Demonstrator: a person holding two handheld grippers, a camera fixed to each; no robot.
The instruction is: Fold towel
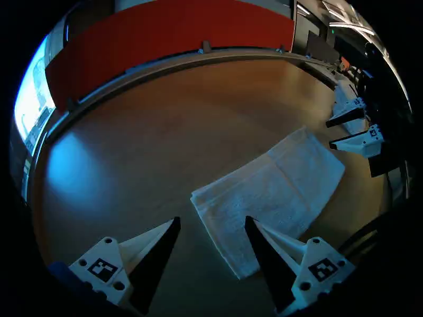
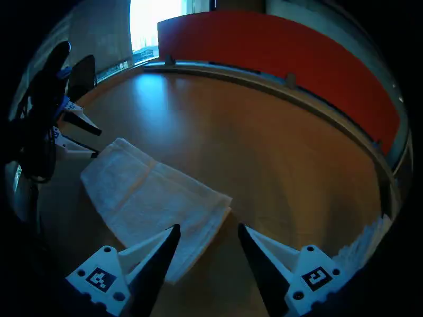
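A white towel lies folded into a flat rectangle on the wooden table. My left gripper hangs open just above the towel's near corner, its right finger over the cloth, nothing held. In that view my right gripper stands open beyond the towel's far end. In the right gripper view the towel sits left of centre, and my right gripper is open over its near corner. The left gripper shows open at the towel's far edge, held by a gloved hand.
A red panel stands along the table's raised back rim. More white cloth lies at the table's right edge in the right gripper view. A bright window is behind. Bare wood stretches beyond the towel.
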